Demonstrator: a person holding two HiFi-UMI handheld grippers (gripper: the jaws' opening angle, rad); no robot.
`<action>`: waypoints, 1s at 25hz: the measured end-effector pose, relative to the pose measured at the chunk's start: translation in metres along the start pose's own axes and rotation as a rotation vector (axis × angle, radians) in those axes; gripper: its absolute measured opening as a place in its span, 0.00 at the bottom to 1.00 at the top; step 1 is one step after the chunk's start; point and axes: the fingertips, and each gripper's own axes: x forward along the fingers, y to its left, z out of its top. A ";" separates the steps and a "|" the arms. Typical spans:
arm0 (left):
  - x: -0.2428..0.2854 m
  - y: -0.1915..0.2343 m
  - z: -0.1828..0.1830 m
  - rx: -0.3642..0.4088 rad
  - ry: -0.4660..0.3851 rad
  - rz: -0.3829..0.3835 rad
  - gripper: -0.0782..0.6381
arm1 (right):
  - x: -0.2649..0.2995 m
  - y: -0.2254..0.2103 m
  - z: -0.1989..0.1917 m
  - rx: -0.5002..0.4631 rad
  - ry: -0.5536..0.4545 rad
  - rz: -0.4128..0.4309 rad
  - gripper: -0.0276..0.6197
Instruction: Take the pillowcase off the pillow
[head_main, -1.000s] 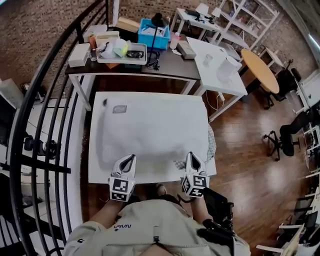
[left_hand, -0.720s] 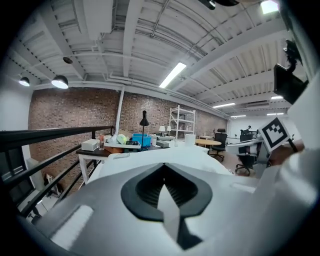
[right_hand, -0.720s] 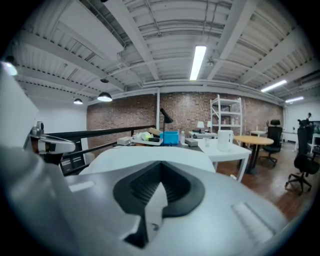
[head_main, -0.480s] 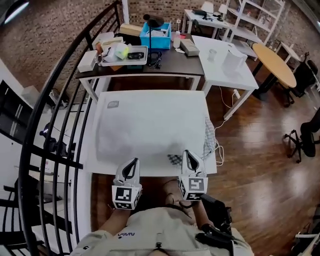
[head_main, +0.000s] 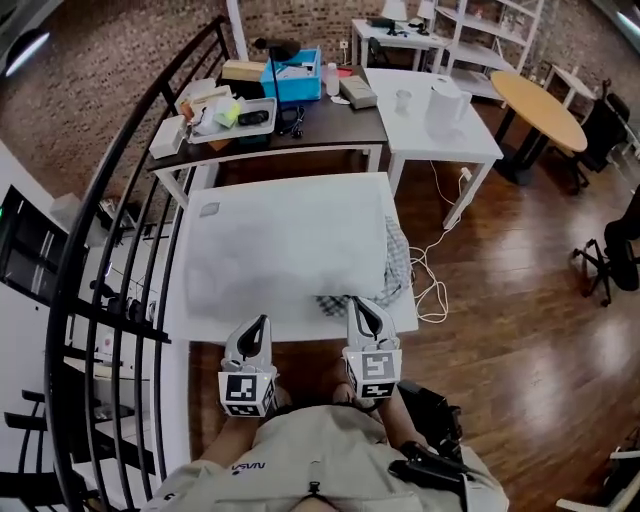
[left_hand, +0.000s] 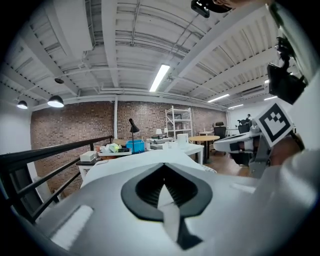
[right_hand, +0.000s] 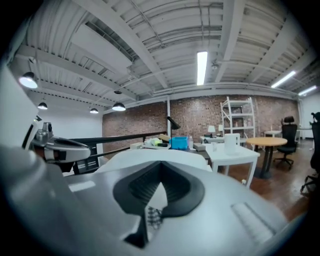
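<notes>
Since the checked pillowcase (head_main: 392, 262) already lies mostly clear of the white pillow (head_main: 275, 250), bunched at the right near corner of the counter (head_main: 195, 325) and drooping over its right edge, the step in hand looks like the last of the drawing-off. To do it well, the person would best pull the cloth level and away from the pillow, toward the near right, in one smooth draw. That way no fold catches on a pillow corner and the pillow is not dragged over the near edge. Whether any of the case is trapped under the pillow cannot be told from above. The free gripper could steady the pillow if it starts to slide.

The right gripper (head_main: 356, 304) has its jaws pressed together. Its own view shows a scrap of that checked fabric nipped in the slit between them, so it appears to pinch the pillowcase's near end. The left gripper (head_main: 258, 324) hangs at the counter's near edge, near the pillow's front, its jaws likewise closed tight. Only a pale sliver shows in their gap, and it seems to hold nothing.
</notes>
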 end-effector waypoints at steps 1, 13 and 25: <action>0.000 0.001 0.000 0.001 -0.001 -0.004 0.11 | -0.002 -0.001 0.003 -0.001 -0.008 -0.007 0.05; -0.016 0.026 0.003 -0.013 -0.040 -0.048 0.11 | -0.001 0.035 0.004 -0.011 0.020 -0.028 0.05; -0.026 0.014 0.005 0.014 -0.042 -0.100 0.11 | -0.010 0.033 -0.001 -0.015 0.044 -0.046 0.04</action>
